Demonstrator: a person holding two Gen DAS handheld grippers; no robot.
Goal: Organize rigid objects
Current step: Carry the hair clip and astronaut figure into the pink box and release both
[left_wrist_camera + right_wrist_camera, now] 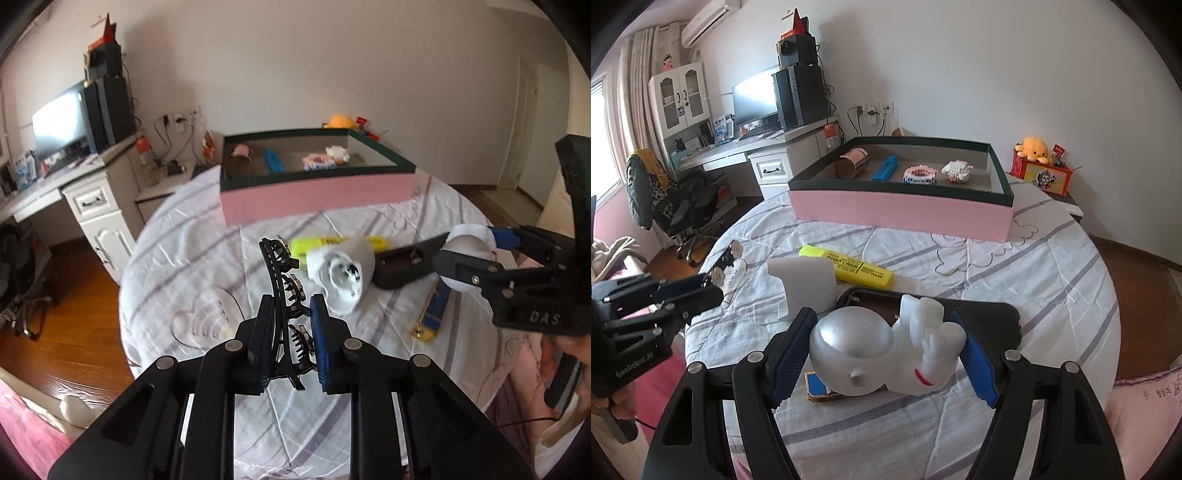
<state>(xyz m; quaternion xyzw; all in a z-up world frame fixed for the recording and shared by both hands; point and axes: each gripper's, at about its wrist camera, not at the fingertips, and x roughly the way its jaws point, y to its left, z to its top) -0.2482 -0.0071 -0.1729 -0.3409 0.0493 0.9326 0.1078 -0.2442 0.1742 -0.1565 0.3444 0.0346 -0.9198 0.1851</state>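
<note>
My left gripper (292, 314) is shut on a black claw hair clip (280, 273), which sticks up from between the pads above the bed. From the right wrist view the left gripper (709, 290) shows at the left, with the clip's flower trims (733, 254) past its tips. My right gripper (886, 350) is shut on a white astronaut figure (857, 339) with a silver helmet, held lying sideways; the left wrist view shows the right gripper (467, 251) at the right. A pink box (901, 216) with a dark rim stands farther back on the bed.
On the striped sheet lie a yellow highlighter (849, 267), a white plastic piece (807, 284), a black battery case (990, 314), a blue and gold item (436, 306) and a clear heart shape (203, 317). The box holds a copper cylinder (855, 162), a blue piece (885, 168) and two block models. A desk stands at the left.
</note>
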